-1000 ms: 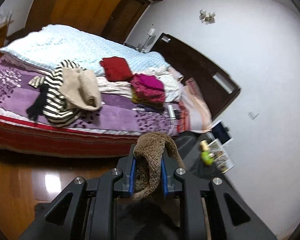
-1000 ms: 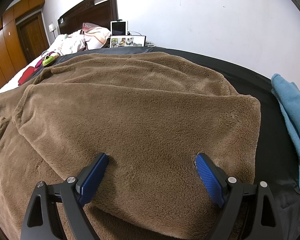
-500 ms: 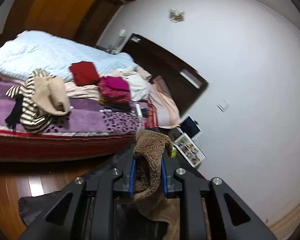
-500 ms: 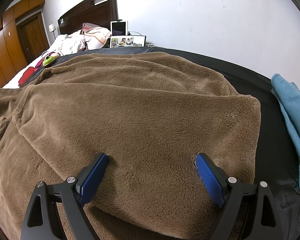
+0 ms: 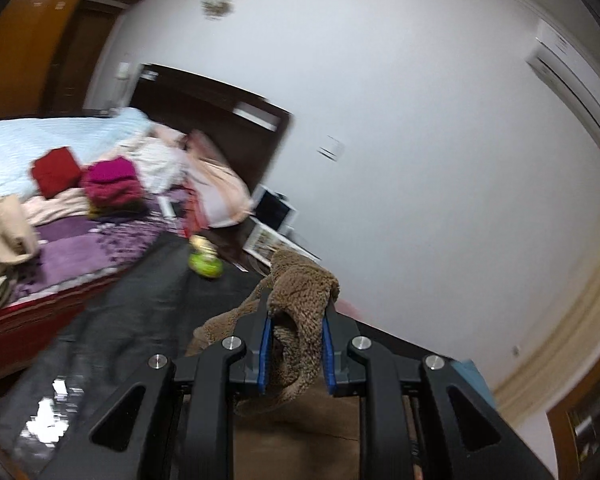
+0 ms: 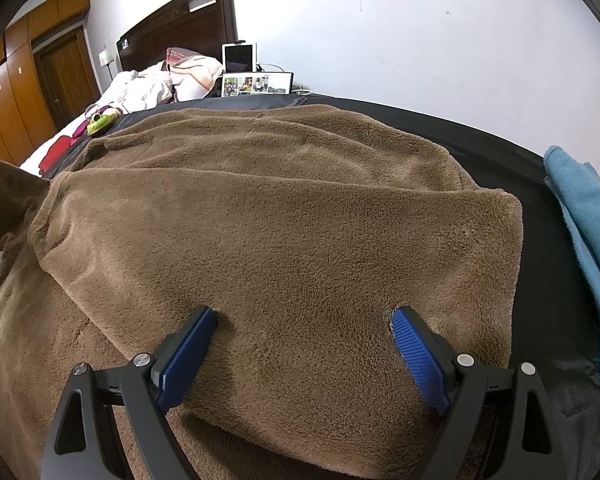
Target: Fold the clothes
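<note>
Left wrist view: left gripper [image 5: 294, 354] fingers pinch brown fleece garment [image 5: 300, 292], lifted. Right gripper [image 6: 300, 344] fingers spread wide, pressing folded layer. Risk: thick fleece slipping from narrow pinch mid-fold.

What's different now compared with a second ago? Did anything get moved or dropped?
The left gripper, still clamped on a brown fleece garment, swung away from the bed toward the wall; its lifted corner rose at the right view's left edge. The open right gripper stayed pressed on the fleece. Nothing was dropped.

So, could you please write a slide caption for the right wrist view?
Open right gripper pressing its tips into a folded brown fleece garment, blue towel alongside.
</note>
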